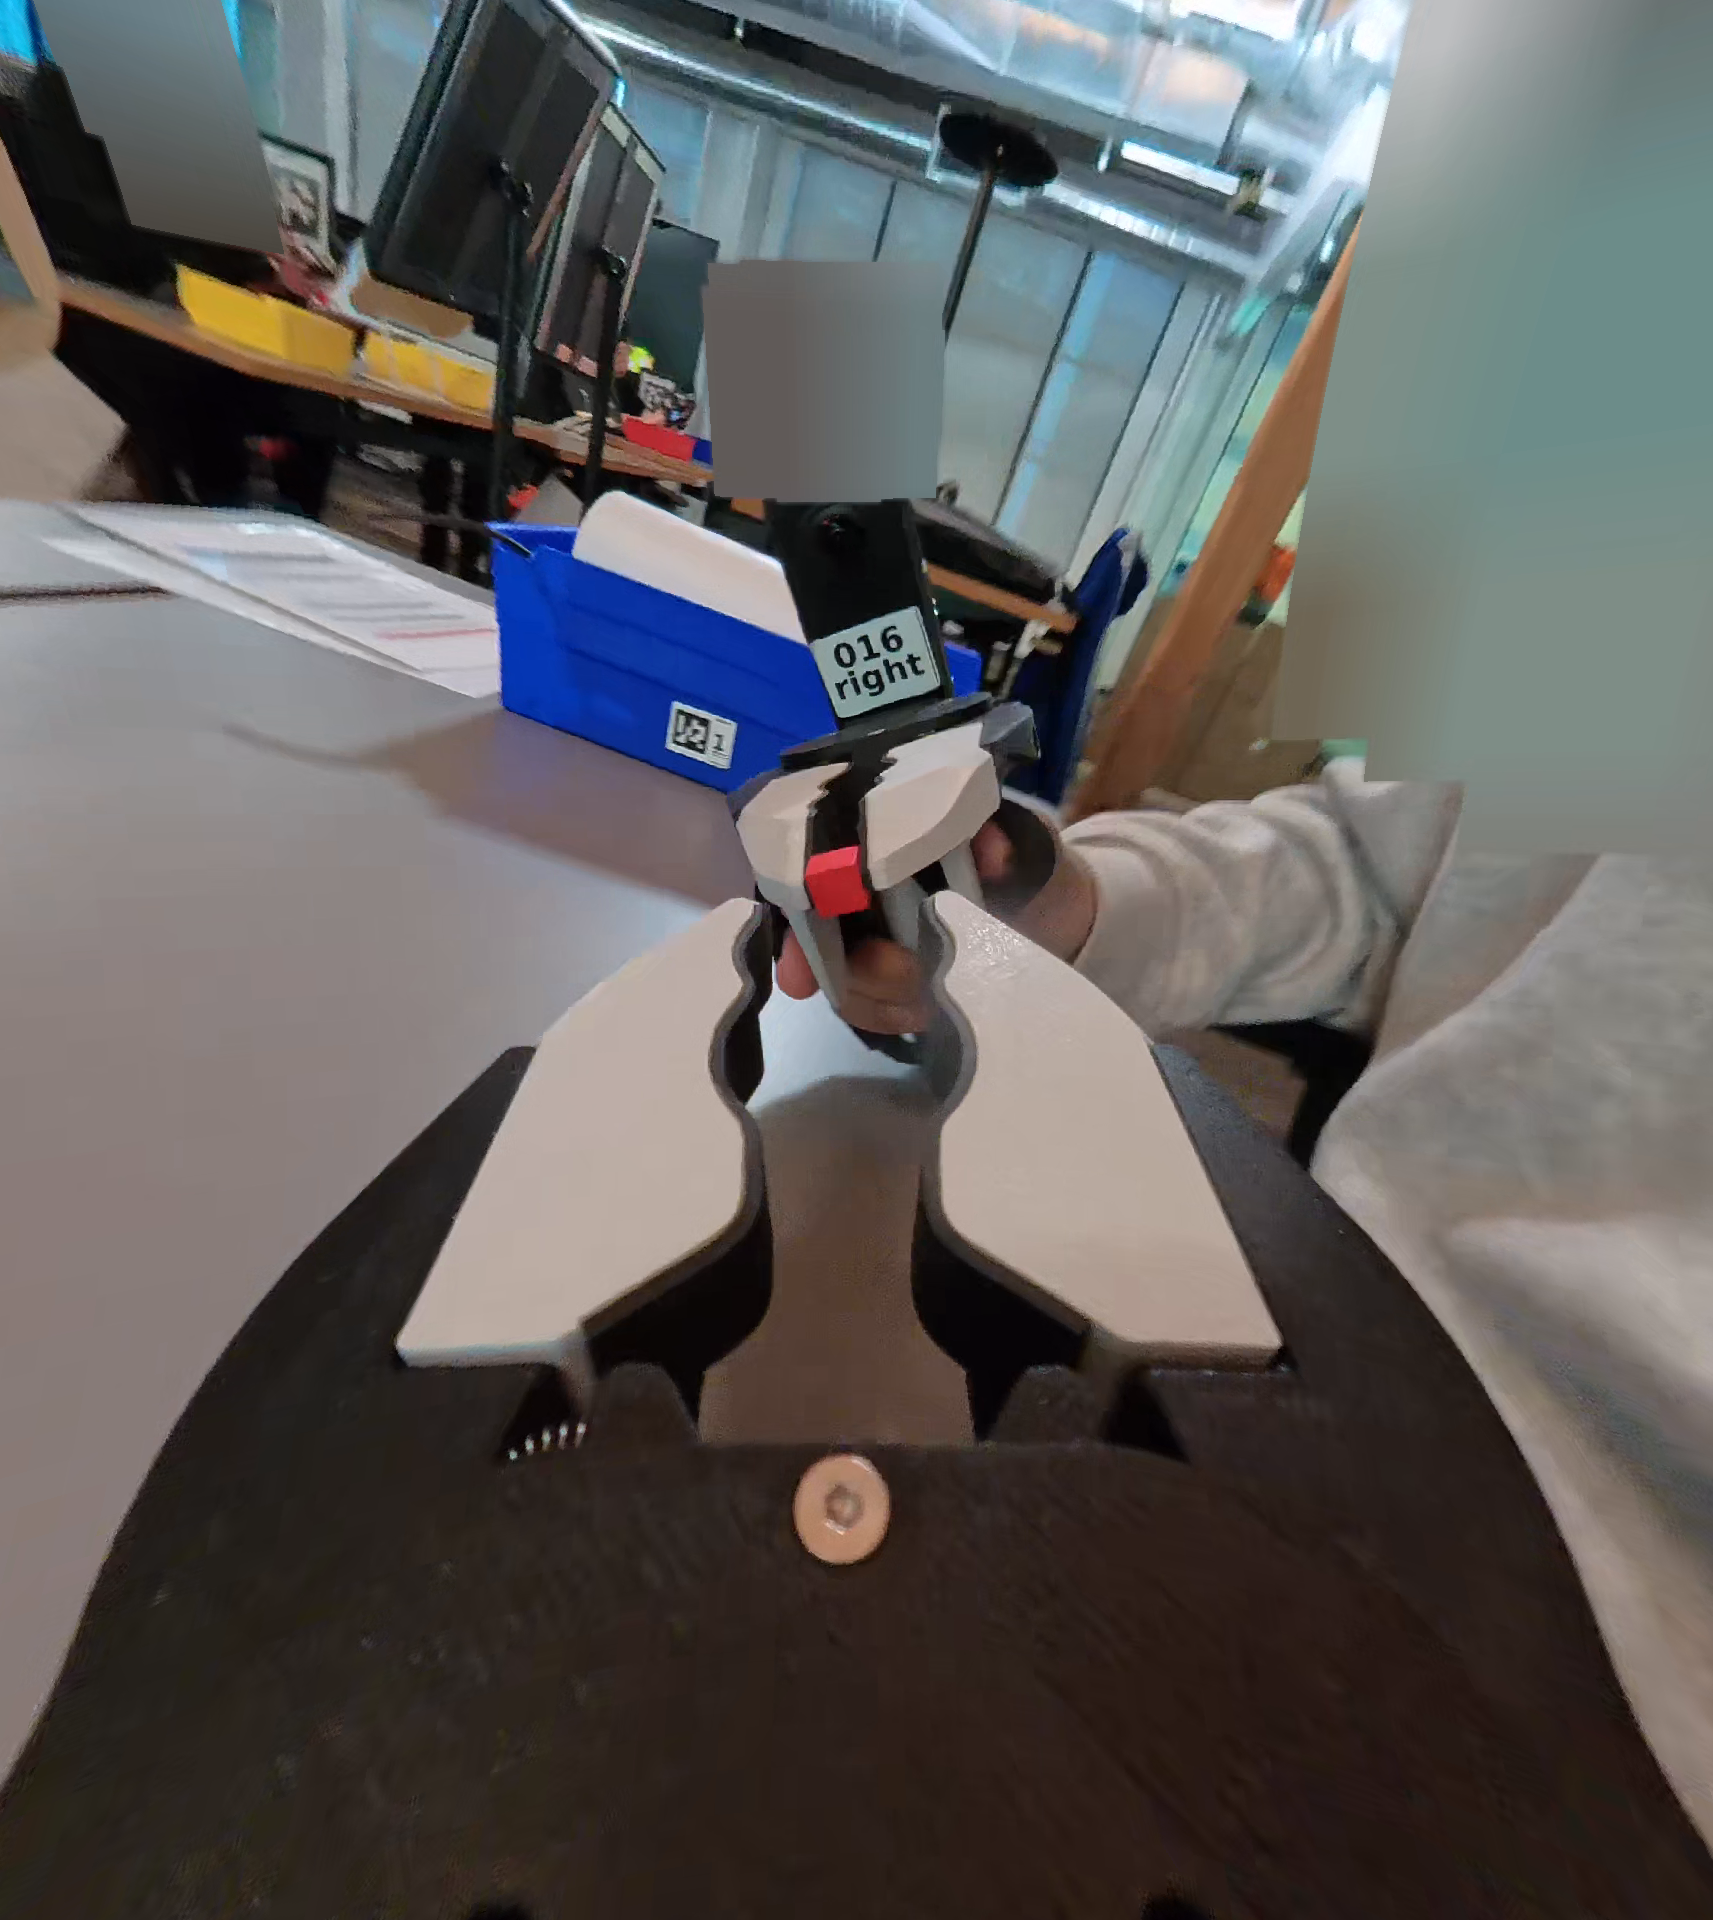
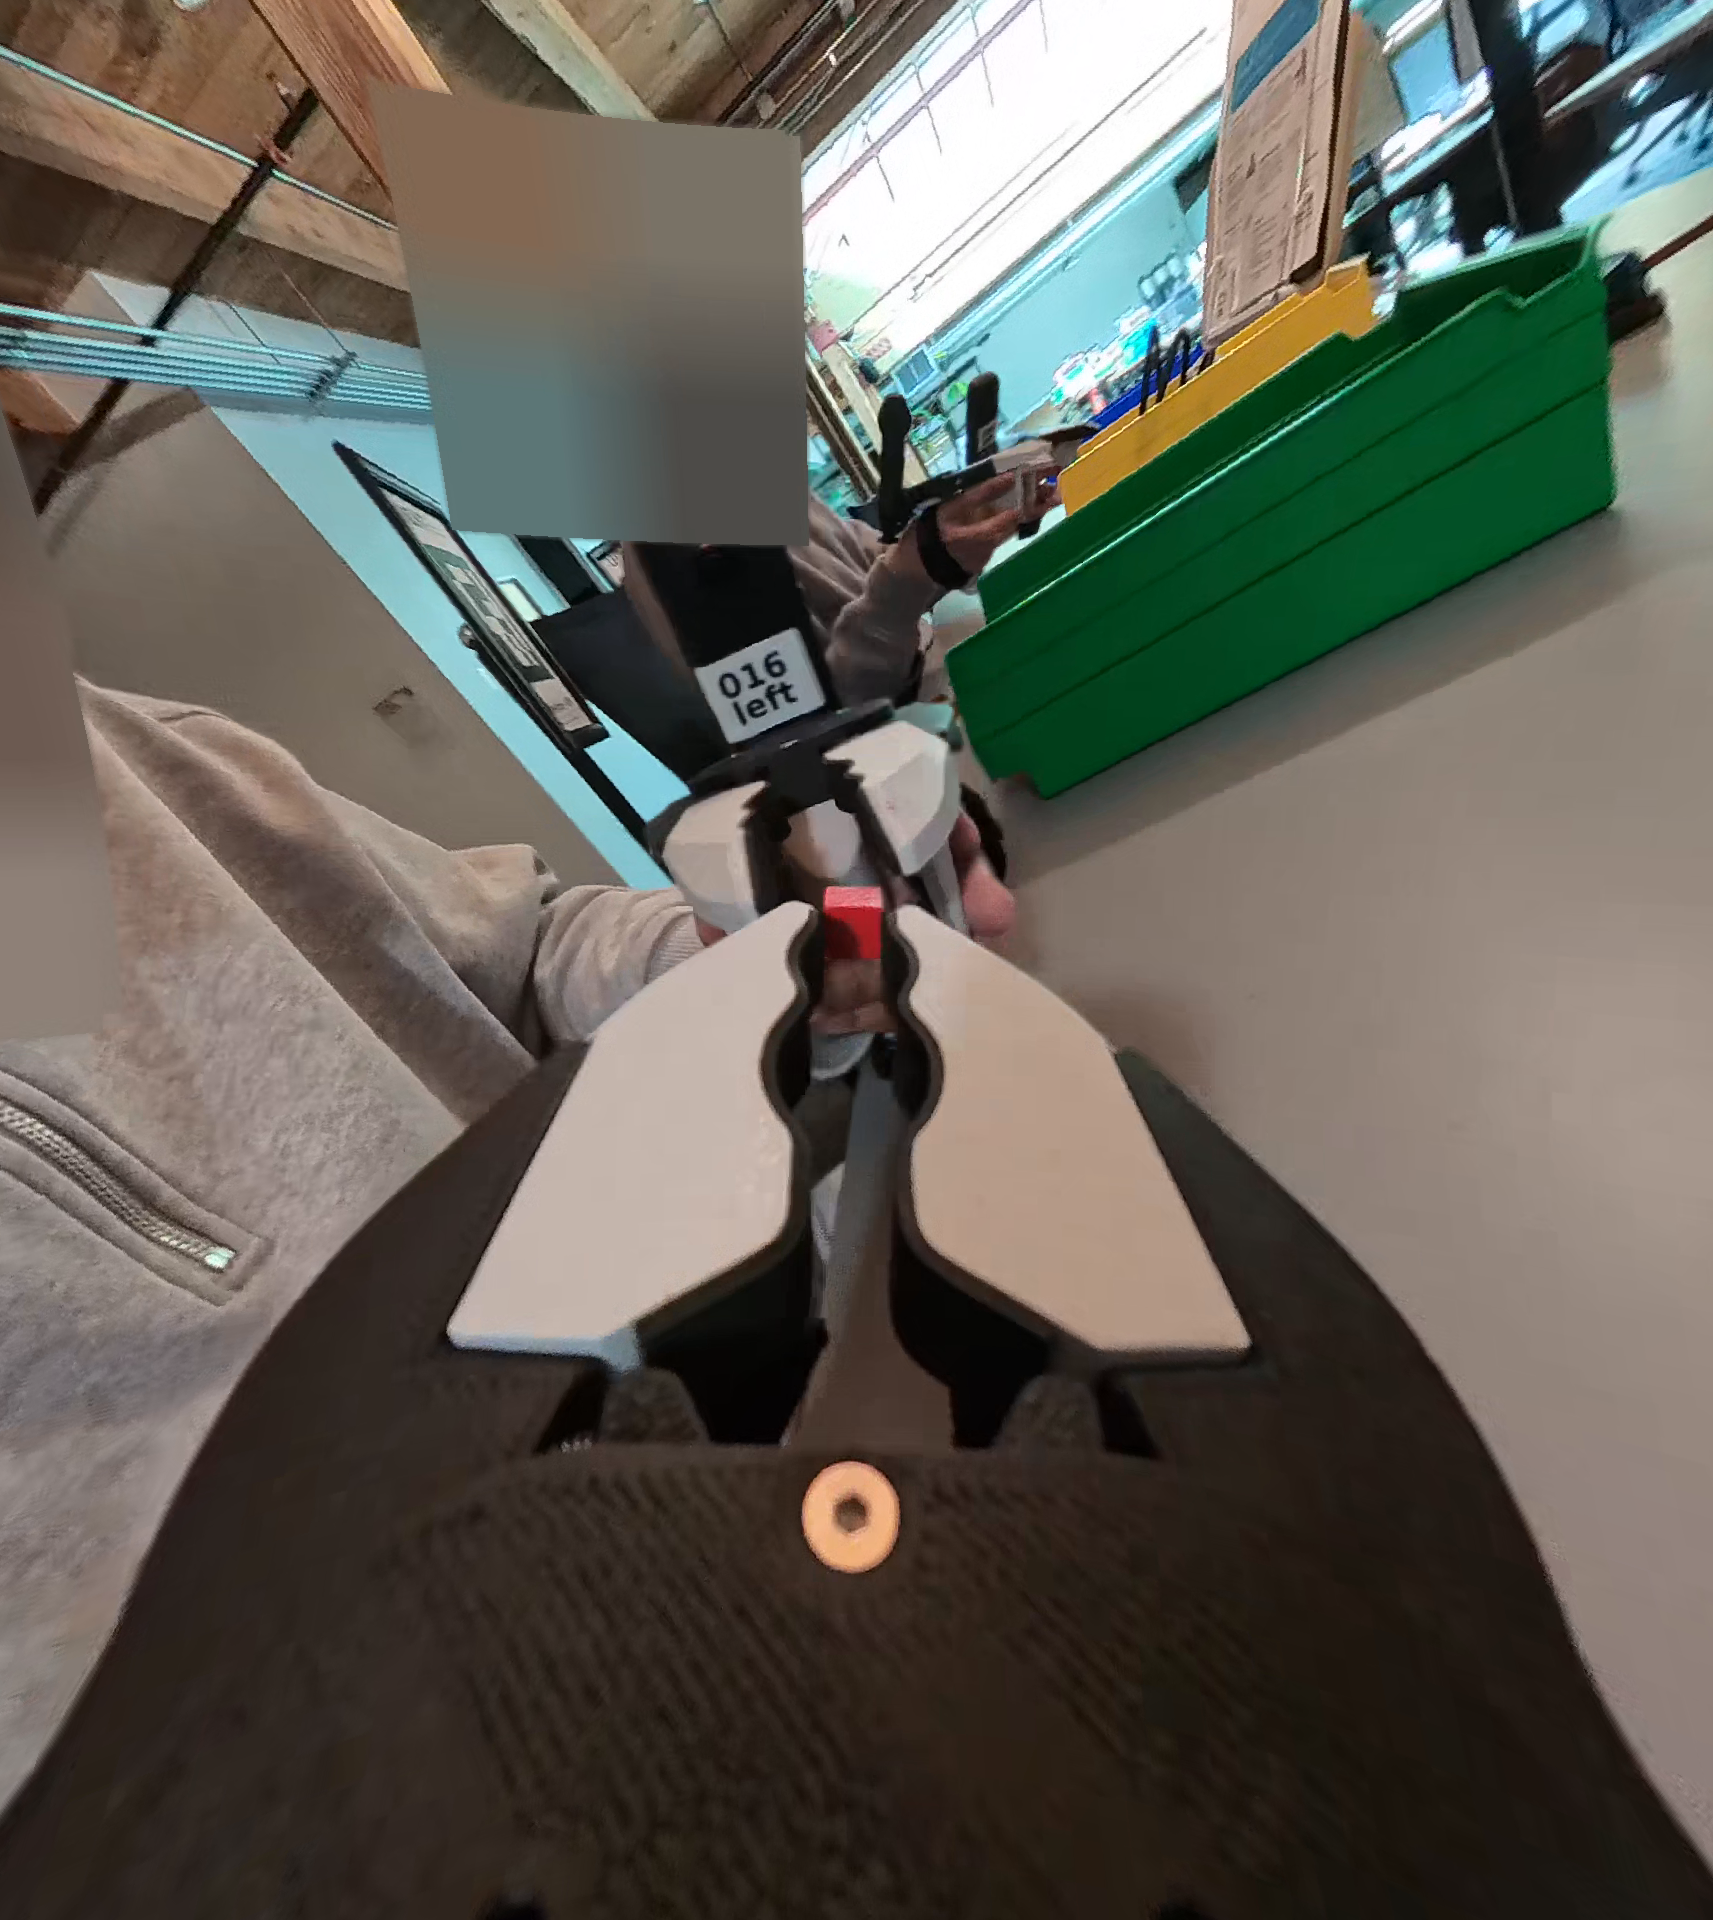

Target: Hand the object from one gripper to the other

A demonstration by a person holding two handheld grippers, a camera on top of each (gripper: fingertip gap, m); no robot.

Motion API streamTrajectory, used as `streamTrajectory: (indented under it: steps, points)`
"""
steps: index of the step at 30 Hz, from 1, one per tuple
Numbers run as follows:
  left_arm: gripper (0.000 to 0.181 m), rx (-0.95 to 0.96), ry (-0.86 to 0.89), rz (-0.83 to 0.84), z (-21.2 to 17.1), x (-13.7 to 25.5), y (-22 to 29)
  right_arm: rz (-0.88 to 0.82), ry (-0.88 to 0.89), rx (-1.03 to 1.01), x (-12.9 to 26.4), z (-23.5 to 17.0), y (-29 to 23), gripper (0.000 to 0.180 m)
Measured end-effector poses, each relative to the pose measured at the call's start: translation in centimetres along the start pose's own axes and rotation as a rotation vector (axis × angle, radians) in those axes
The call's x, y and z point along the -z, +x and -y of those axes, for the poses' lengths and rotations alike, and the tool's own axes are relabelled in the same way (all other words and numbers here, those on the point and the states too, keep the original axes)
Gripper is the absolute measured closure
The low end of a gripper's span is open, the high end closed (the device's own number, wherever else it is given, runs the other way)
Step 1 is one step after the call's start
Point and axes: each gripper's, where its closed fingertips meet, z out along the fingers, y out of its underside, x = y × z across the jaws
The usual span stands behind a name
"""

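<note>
Two grippers are facing each other tip to tip above a grey table [image 1: 208, 883], and a small red block [image 1: 836, 879] is sitting between the fingertips of the right gripper [image 1: 847, 883], which is clenching on it. In the left wrist view that gripper is appearing just above the centre of the frame, its white fingers pointing toward the camera and slightly down, with the block showing a flat red face and a thin top edge; it is looking roughly cube-shaped, so no long axis is standing out. In the right wrist view the red block [image 2: 852, 923] is showing at the very tip of the right gripper [image 2: 852, 940], just above the middle of the frame, one face turned toward the lens and its lower part hidden behind the finger pads. The left gripper [image 1: 847, 956] is standing released, a clear gap showing between its fingertips, and its tips are ending just short of the block. A blue bin [image 1: 623, 665] is sitting on the table at centre frame behind the right gripper, and a green bin [image 2: 1299, 561] is lying at the upper right of the right wrist view. Grey sleeves are cutting into both frames, and the hands holding the tools are mostly covered by the grippers.
</note>
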Motion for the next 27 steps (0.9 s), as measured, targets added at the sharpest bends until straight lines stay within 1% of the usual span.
streamTrajectory:
  steps: [2,5,8,11,18,19,24,26,27]
  points:
    - [0.159,-0.132,-0.028,0.047,-0.2,0.0,0.2,0.034,-0.01,-0.069,-0.3,-0.3,-0.1,0.169]
    - [0.16,-0.366,-0.059,0.13,-0.4,-0.1,0.3,0.115,-0.05,-0.218,-0.7,-1.1,-0.5,0.169]
    - [0.158,-0.503,-0.097,0.132,-0.9,-0.4,1.0,0.201,-0.041,-0.395,-0.7,-1.1,-0.8,0.169]
    - [0.156,-0.52,-0.121,0.128,-1.5,-0.7,1.1,0.246,-0.027,-0.516,-0.5,-1.1,-0.7,0.169]
    - [0.156,-0.541,-0.162,0.15,-2.2,-0.9,0.6,0.296,-0.054,-0.672,-0.4,-1.7,-0.5,0.169]
    - [0.156,-0.55,-0.173,0.155,-2.4,-0.9,0.4,0.302,-0.057,-0.687,-0.4,-1.8,-0.5,0.169]
    - [0.17,-0.566,-0.178,0.146,-2.5,-0.9,0.6,0.305,-0.08,-0.693,-0.7,-2.3,-0.7,0.169]
    - [0.17,-0.551,-0.181,0.139,-2.5,-0.8,0.6,0.303,-0.08,-0.69,-0.7,-2.3,-0.7,0.169]
    - [0.17,-0.541,-0.185,0.135,-2.5,-0.8,0.6,0.296,-0.078,-0.687,-0.7,-2.3,-0.6,0.165]
